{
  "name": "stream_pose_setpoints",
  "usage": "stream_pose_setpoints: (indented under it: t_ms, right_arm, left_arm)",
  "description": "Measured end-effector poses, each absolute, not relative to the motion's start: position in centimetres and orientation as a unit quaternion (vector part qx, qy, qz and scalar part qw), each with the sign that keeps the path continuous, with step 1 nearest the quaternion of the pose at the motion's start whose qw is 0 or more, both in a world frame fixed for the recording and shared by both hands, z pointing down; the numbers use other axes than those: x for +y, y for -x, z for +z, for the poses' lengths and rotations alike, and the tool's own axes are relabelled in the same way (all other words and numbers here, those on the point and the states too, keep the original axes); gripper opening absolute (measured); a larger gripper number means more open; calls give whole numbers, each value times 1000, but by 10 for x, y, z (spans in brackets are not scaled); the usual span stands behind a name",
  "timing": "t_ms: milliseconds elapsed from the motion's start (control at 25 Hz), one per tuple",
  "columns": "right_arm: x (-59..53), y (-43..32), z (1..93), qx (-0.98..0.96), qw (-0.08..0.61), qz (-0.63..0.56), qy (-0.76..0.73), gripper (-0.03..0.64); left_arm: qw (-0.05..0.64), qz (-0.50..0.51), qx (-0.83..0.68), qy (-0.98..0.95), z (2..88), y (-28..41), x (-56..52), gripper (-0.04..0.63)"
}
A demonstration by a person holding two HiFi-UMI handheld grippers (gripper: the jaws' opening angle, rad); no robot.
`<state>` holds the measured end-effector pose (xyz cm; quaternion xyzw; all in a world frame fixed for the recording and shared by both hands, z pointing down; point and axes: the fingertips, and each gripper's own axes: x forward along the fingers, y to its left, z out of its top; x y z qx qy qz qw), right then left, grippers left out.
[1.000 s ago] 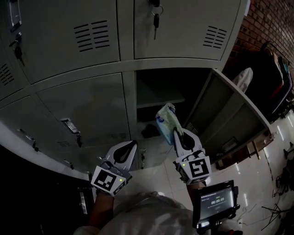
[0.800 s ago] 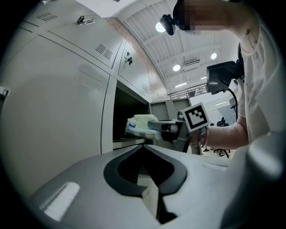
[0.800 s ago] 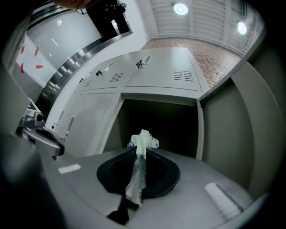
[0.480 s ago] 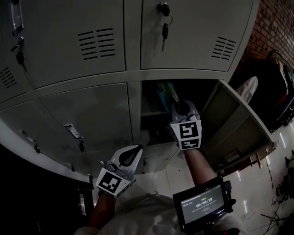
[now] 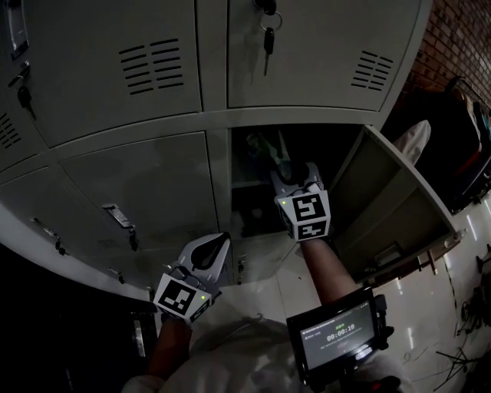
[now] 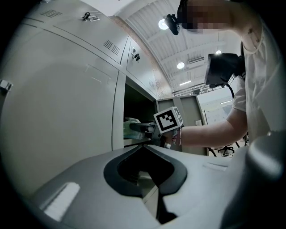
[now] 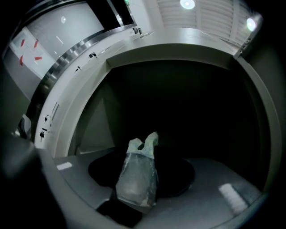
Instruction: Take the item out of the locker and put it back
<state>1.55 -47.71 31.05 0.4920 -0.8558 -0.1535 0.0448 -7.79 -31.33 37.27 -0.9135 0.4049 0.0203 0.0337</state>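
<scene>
Head view shows grey lockers (image 5: pixel 153 176), a glossy tiled floor (image 5: pixel 430 299) and a brick wall (image 5: pixel 460 31). Inside the open locker (image 5: pixel 337 146), the right gripper (image 5: pixel 295 170) has its jaws opening round the bag (image 7: pixel 136 176). Outside, the left gripper (image 5: pixel 207 257) hangs closed and empty.

The right gripper (image 7: pixel 142 166) fills the bottom of the frame, and its two gray jaws are opening. A small see-through plastic bag (image 7: pixel 136 179) stands between them, with its two handles sticking up. The jaws are not squeezing it. Behind the bag is the inside of the locker (image 7: pixel 178 49), which is very dark. Its pale frame curves around the middle. A round light (image 7: pixel 187 3) shines at the top, and a few red marks (image 7: pixel 30 50) show at the upper left.
</scene>
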Motion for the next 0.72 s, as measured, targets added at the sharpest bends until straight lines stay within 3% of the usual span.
stream_pose_setpoints:
  t_ms: [120, 360, 440, 520, 560, 600, 680, 720]
  right_arm:
    - [-468, -22, 298, -862, 15, -137, -488, 207]
    - [-445, -31, 276, -865, -44, -139, -480, 232]
    - [-441, -33, 277, -869, -66, -123, -474, 295]
    - [-426, -42, 275, -862, -90, -115, -486, 296]
    - [-415, -47, 273, -855, -95, -118, -495, 272]
    - [-402, -52, 273, -849, -96, -124, -505, 202]
    - [-378, -59, 277, -840, -93, -132, -519, 5]
    - [-367, -59, 281, -840, -92, -130, -519, -2]
  left_arm:
    - [32, 17, 400, 916, 377, 76, -309, -26]
    - [25, 21, 400, 916, 375, 80, -301, -26]
    - [23, 20, 401, 915, 378, 83, -296, -26]
    - [18, 20, 403, 915, 378, 86, -289, -26]
    - [15, 19, 402, 915, 379, 87, -286, -26]
    - [13, 19, 401, 916, 379, 87, -283, -26]
    - [12, 18, 401, 916, 378, 88, -280, -26]
    - [14, 19, 402, 915, 376, 87, -278, -25]
